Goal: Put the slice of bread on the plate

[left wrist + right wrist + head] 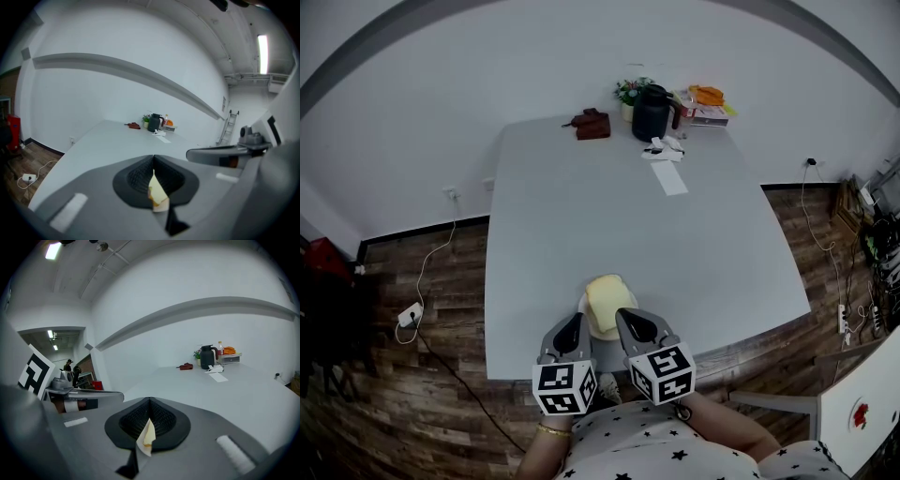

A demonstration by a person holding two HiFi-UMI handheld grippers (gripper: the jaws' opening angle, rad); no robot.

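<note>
White wall closes off the room behind a pale grey surface [581, 206] that stands on a wooden floor [412, 394]. At the far 12 to 1 o'clock end sit a black jug [652, 112], a small potted plant [628, 91], a brown object [592, 124] and a strip of paper [668, 176]. The rest of the top is bare apart from the work at the near 6 o'clock edge.

At that edge the slice of bread [606, 302] lies on the white plate [582, 306], covering most of it. The left hand-held gripper [576, 321] sits at about 7 o'clock of the plate and the right hand-held gripper [623, 315] at about 5 o'clock. Both point toward the plate and slightly down. In each gripper view the jaws are pressed together with nothing caught between them. The yellow bread and a sliver of plate show only through the gap beneath them. Whether either tip touches the plate rim cannot be told.

Judged from this layout, the placing step looks finished, since the bread is already on the plate and neither tool grips it. The next move probably calls only for drawing both tools back toward 6 o'clock. They should come away without nudging the plate, which sits close to the edge of the surface.
</note>
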